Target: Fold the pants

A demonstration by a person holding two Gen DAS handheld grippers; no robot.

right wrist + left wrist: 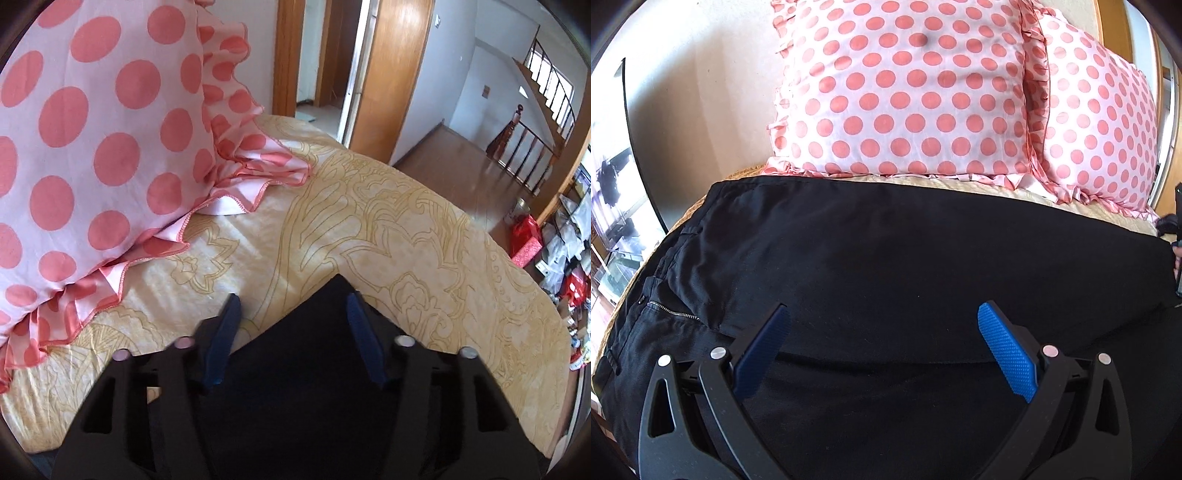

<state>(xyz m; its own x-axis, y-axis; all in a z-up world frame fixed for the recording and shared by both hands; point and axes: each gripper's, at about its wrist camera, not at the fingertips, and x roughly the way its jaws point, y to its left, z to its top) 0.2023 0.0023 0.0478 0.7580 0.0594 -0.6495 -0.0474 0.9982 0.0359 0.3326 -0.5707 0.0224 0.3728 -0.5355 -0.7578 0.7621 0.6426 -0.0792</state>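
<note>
**Black pants spread across the bed, both grippers low over the cloth**

The pants (886,258) are plain black and lie flat across a cream bedspread (369,221) printed with tan leaf outlines. They run sideways in the left wrist view, filling its lower half. The waist end is at the left, where a short silver zipper (670,309) shows in an open fly, with belt loops along the band. A soft crease runs across the cloth just in front of the left gripper. The far edge of the pants lies just short of two pink pillows (905,88) with coral dots and ruffled edges, which stand against the wall.

In the right wrist view one pointed corner of the black cloth (334,295) reaches out over the bedspread, near the ruffle of a pillow (92,129).

The left gripper (884,328) tilts down over the middle of the pants. Its blue pads (1006,350) stand wide apart, with nothing pinched between them.

The right gripper (291,317) also points down, at the corner of the pants. Its jaws are partly apart, with the cloth corner lying between them; the pads do not appear to press it.

Beyond the bed are a wooden door (399,74) and a staircase (546,92).
</note>
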